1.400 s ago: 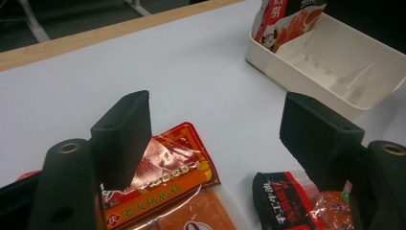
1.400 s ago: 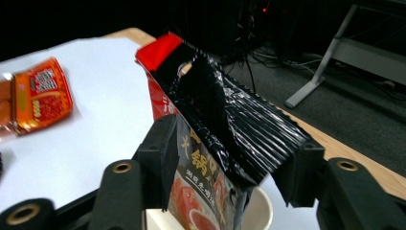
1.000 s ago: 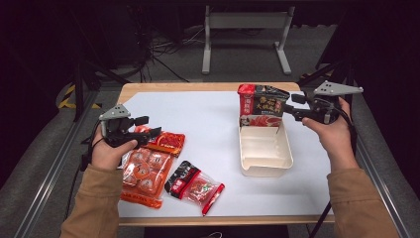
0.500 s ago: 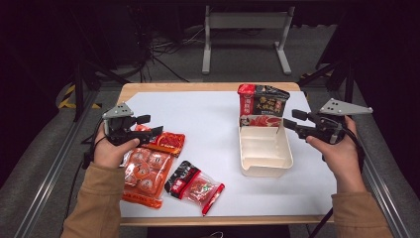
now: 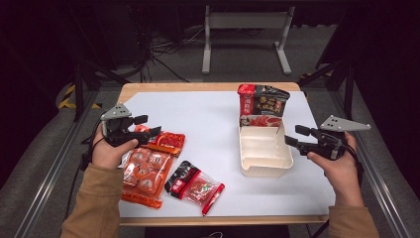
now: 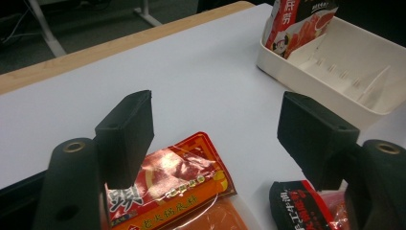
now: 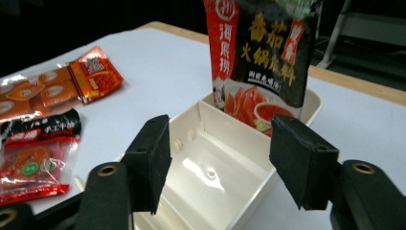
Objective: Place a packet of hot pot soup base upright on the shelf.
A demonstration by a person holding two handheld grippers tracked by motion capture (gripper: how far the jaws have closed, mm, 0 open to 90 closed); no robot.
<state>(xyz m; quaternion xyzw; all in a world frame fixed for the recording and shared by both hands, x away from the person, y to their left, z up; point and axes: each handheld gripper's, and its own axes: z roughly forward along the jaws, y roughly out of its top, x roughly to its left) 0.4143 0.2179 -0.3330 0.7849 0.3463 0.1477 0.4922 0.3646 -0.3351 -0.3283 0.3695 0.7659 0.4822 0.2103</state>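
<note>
Light falls from overhead onto the white desk (image 5: pixel 208 124); the room around it stays near black. Shadows under the packets are soft and short. Glare shows on the floor of the white tray (image 7: pixel 210 175) and on the red foil packet (image 6: pixel 167 172). The high view is soft and grainy. In both gripper views the near black jaws are blurred.

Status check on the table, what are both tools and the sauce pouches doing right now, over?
Left tool open over red pouch, nothing gripped. Right tool just opened, empty, beside white tray. Tomato sauce pouch upright in tray's far compartment. Nothing in the way.
</note>
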